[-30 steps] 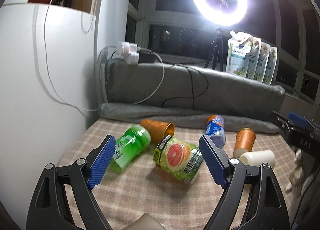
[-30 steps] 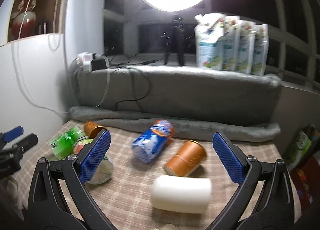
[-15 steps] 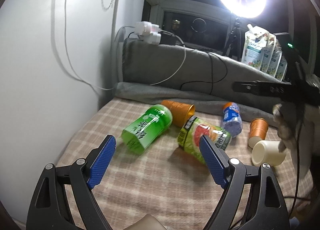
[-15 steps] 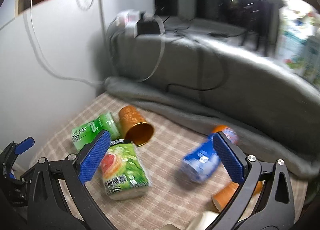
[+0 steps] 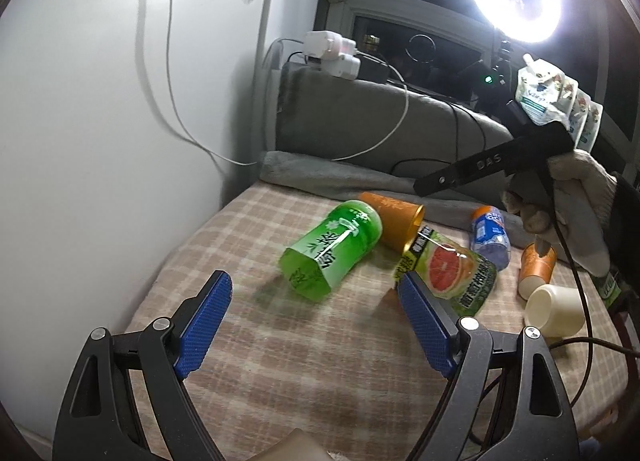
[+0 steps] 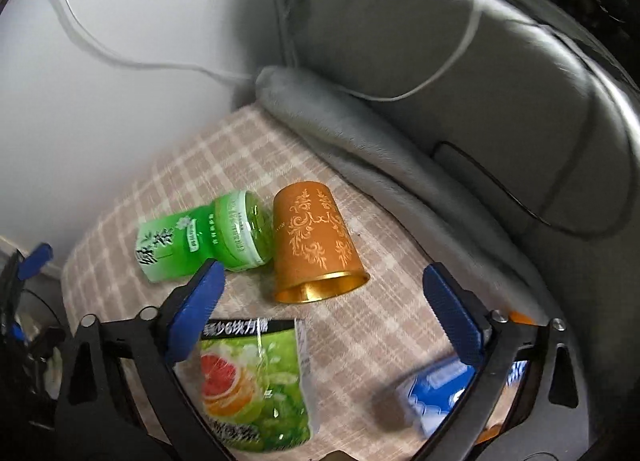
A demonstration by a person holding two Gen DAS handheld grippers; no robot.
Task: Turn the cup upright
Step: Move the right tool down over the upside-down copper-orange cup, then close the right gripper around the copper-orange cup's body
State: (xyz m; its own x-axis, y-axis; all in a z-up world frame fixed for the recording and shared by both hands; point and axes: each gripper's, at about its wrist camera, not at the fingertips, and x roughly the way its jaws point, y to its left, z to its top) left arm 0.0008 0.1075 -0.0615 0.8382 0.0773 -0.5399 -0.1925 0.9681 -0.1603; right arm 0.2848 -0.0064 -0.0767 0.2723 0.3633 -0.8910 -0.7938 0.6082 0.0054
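Right gripper [image 6: 324,311] hangs wide open above the checked cloth [image 6: 384,261], the orange cup [image 6: 314,247] on its side between its fingers, touching the green bottle [image 6: 204,241], grapefruit bottle [image 6: 256,389] nearer

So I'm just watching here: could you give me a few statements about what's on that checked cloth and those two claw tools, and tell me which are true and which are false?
1. The orange cup with gold patterns stands upright. False: it lies on its side, its open gold mouth facing the right-wrist camera.
2. The right gripper is open and holds nothing. True.
3. The green tea bottle lies beside the orange cup. True.
4. The left gripper is clamped on the grapefruit bottle. False: its jaws are wide apart and empty, with the bottle beyond them.
5. The white cup lies on its side near the cloth's right edge in the left-wrist view. True.
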